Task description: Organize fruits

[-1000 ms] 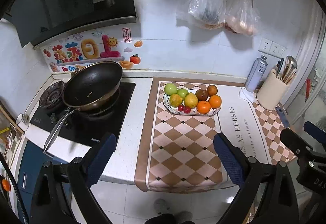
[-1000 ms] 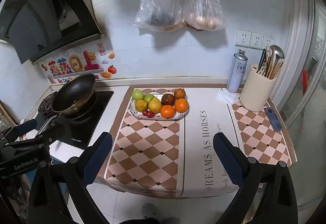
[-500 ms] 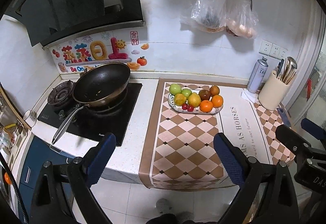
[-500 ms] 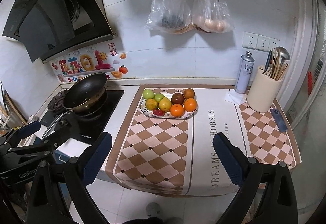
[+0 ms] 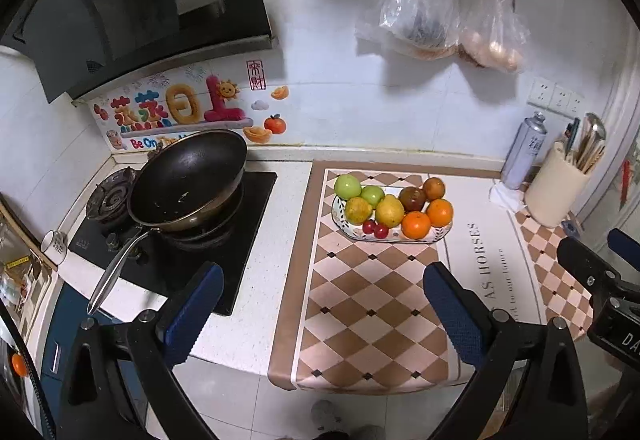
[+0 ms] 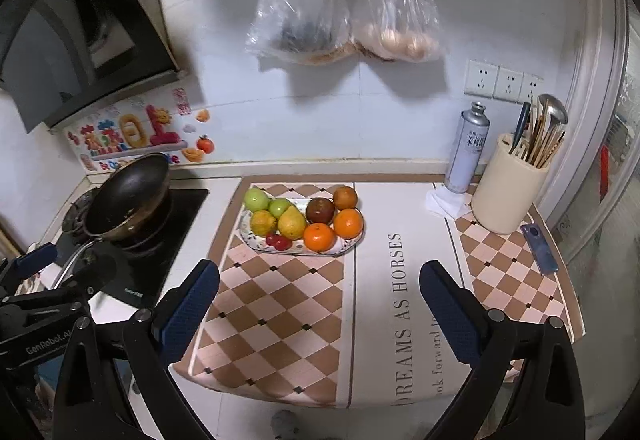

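While both claws hang off counter's near edge, left gripper [image 5: 320, 294] released, empty; right gripper [image 6: 320, 290] likewise spread, empty. Checkered mat [image 6: 280, 304] just ahead. Fruit plate [image 6: 352, 242] at 12 o'clock on mat's far end: oranges, apples, pear, cherries. Wok [image 5: 188, 184] at 10 o'clock on stove.

Left claw [image 5: 320, 284] gapes empty before the fruit plate [image 5: 400, 238].

mat [image 6: 280, 304]: brown-cream diamonds | 2 oranges [image 6: 348, 223]: orange | cherries [image 6: 278, 241]: red, perhaps
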The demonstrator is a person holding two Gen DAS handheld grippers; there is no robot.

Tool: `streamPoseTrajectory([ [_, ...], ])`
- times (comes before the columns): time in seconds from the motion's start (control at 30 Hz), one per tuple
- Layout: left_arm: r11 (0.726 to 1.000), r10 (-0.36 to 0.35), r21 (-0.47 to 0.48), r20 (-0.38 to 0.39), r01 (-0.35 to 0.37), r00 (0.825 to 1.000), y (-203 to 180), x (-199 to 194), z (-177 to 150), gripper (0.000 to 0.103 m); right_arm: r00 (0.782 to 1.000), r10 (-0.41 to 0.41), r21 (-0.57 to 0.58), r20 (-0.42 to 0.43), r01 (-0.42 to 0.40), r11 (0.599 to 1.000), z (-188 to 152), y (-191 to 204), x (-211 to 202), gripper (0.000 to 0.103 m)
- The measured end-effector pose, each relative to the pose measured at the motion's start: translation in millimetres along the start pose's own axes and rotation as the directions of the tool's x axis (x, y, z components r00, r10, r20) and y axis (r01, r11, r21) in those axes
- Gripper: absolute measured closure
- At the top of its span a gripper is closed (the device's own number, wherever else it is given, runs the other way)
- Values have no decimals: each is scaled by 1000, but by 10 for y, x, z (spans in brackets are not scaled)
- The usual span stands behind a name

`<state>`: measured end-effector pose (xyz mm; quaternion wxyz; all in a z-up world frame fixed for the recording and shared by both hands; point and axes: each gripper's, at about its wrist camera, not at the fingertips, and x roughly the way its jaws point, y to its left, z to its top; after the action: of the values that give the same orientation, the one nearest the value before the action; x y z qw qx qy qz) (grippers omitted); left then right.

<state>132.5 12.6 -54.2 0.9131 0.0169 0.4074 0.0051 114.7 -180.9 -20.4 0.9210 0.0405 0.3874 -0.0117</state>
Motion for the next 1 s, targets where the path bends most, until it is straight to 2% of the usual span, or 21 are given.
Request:
streamPoseTrajectory([
  [0.23, 1000, 4, 13, -40, -4, 999, -44, 359, 150, 1, 998, -8, 25, -66, 10, 1000, 116, -89, 445, 1],
  [0.5, 1000, -6, 3, -77, 6, 997, -53, 610, 253, 1, 994, -27, 25, -109, 30, 999, 158, -146, 729, 1],
  [1.0, 1000, -3, 3, -88, 4, 996, -46, 754, 300, 1, 993, -34, 11, -113, 36, 999, 224, -104, 846, 1],
])
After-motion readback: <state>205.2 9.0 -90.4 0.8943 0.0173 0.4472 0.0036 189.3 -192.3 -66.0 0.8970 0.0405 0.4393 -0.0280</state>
